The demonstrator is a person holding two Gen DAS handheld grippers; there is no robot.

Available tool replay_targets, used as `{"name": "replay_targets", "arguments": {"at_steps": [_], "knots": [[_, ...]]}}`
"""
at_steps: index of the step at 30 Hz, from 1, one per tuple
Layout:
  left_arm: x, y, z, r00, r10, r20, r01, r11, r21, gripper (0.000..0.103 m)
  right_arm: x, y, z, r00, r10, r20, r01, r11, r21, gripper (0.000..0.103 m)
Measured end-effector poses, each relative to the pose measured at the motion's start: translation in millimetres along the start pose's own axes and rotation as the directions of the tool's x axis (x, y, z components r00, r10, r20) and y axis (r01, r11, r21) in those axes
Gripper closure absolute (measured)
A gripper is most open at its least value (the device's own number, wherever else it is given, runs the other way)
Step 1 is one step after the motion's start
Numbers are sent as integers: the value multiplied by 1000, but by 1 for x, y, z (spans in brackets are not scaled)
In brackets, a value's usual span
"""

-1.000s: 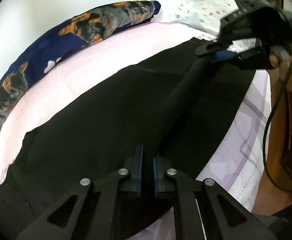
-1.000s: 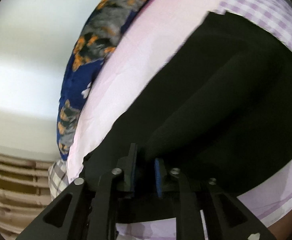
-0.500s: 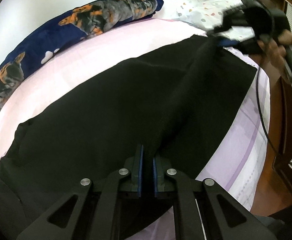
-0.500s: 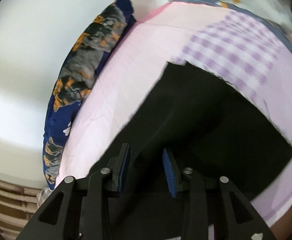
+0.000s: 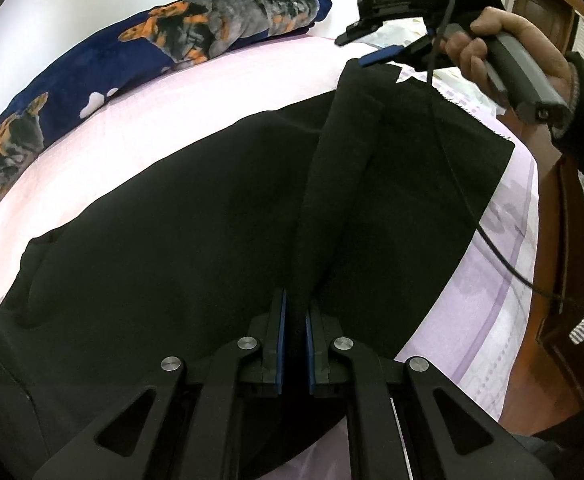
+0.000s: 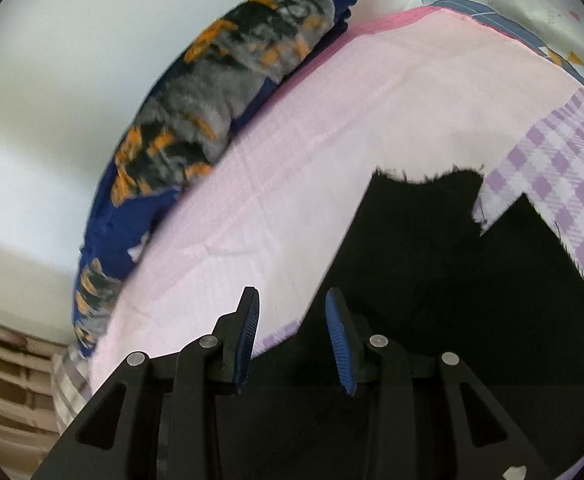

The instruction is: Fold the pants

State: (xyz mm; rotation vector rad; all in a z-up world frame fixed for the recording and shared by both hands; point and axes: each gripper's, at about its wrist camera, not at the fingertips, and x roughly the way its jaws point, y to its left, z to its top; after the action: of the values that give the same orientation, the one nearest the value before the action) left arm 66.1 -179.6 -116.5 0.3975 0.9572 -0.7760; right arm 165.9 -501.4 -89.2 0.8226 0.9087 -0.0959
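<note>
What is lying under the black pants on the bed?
Under the black pants a pale pink sheet shows along the far edge, and a purple checked sheet near the hem. What the pants themselves cover cannot be seen.

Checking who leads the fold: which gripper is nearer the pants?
Left. The left gripper is clamped on the pants; the right gripper hangs open just above them.
</note>
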Motion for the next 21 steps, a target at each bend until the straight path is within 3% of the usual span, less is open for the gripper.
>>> {"name": "replay_targets", "arguments": {"at_steps": [3, 8, 13, 19, 21], "knots": [[1, 2, -1, 1000, -6, 3, 6, 1000, -5, 95, -21, -18, 5, 999, 13, 53, -15, 999, 30, 70], [1, 4, -1, 1000, -21, 9, 21, 1000, -18, 95, -38, -53, 2, 997, -39, 63, 35, 997, 62, 69], [1, 5, -1, 1000, -29, 8, 29, 999, -23, 95, -32, -80, -1, 998, -37, 44, 31, 991, 131, 70], [1, 4, 0, 1000, -23, 5, 23, 1000, -17, 95, -16, -80, 7, 998, -33, 47, 26, 989, 143, 70], [1, 3, 0, 1000, -19, 4, 19, 1000, -15, 95, -12, -78, 12, 998, -41, 48, 34, 989, 142, 76]]}}
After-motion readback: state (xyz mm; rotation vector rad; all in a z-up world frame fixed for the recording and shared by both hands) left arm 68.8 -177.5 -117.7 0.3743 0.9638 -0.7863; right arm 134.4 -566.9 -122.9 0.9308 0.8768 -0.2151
